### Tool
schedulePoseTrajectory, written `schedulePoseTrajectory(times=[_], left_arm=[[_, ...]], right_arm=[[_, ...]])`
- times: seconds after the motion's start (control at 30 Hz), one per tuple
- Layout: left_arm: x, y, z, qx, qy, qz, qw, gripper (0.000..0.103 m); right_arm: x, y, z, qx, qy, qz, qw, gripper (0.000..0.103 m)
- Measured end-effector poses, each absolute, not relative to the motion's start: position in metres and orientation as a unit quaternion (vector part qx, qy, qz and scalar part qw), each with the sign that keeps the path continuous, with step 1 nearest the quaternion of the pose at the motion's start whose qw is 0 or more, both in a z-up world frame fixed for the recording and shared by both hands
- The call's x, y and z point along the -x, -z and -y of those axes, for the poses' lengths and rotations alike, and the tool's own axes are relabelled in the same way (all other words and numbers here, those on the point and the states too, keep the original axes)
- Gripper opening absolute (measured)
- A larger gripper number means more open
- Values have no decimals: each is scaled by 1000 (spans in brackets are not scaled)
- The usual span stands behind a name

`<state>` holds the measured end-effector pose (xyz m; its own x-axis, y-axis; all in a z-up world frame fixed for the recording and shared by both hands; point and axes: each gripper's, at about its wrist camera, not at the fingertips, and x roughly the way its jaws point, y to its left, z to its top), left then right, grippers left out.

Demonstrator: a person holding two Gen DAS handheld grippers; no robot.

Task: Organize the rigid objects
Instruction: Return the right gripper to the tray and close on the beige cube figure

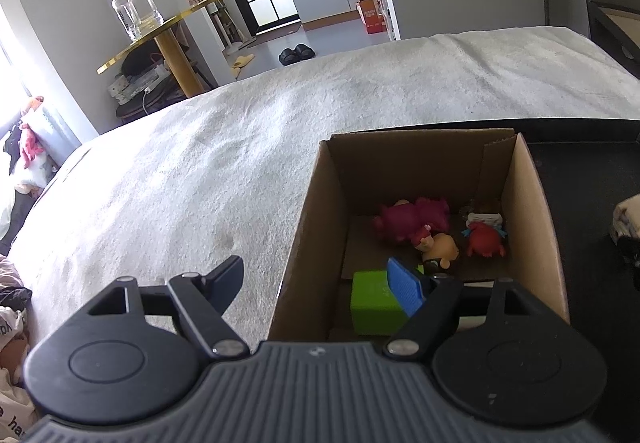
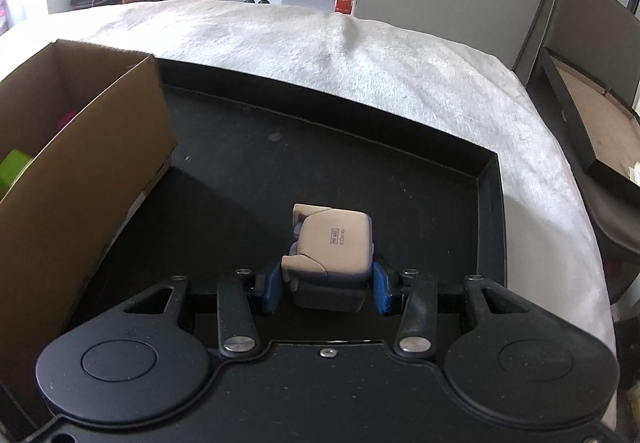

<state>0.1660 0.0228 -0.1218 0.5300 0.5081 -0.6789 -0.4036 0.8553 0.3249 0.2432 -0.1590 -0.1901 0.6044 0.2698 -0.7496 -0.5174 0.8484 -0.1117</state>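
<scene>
In the right wrist view, the black tray (image 2: 490,203) fills the middle of the frame, its raised rim running along the top and right, with bare tray floor open ahead and to the right of the right gripper (image 2: 326,289). The white blanket (image 2: 360,63) on the bed spreads beyond the rim across the upper frame. The cardboard box (image 2: 80,171) stands in the tray at the left, its brown wall close beside the gripper.

The right gripper's blue fingers (image 2: 381,293) are clenched on the beige figurine (image 2: 334,239), which sits low in the centre of the frame with its flat printed base facing the camera.

In the left wrist view, the left gripper (image 1: 320,283) hangs at the lower centre, straddling the box's left wall (image 1: 308,235): one finger outside over the blanket, the blue-padded finger (image 1: 406,291) inside the box. Its fingers are spread wide and hold nothing.

Inside the box lie a green block (image 1: 374,307) at the near end, a magenta plush-like toy (image 1: 412,219), a red figure (image 1: 484,239) and a small round-headed figure (image 1: 440,249) farther in. A gold shelf (image 1: 160,31) with a glass jar (image 1: 134,9) stands in the upper left.
</scene>
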Motion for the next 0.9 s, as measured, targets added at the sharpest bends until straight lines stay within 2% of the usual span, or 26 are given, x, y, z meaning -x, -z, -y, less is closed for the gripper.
schedulePoseTrajectory(times=[0.57, 0.67, 0.9], left_arm=[[-162, 114, -23, -64, -269, -397, 875, 78], [-163, 117, -24, -64, -267, -399, 875, 78], [-164, 122, -29, -60, -267, -407, 872, 78]], right_arm=[[-234, 183, 179, 121, -205, -427, 872, 43], [-234, 185, 177, 124, -204, -421, 875, 50], [-239, 196, 169, 131, -199, -428, 872, 50]])
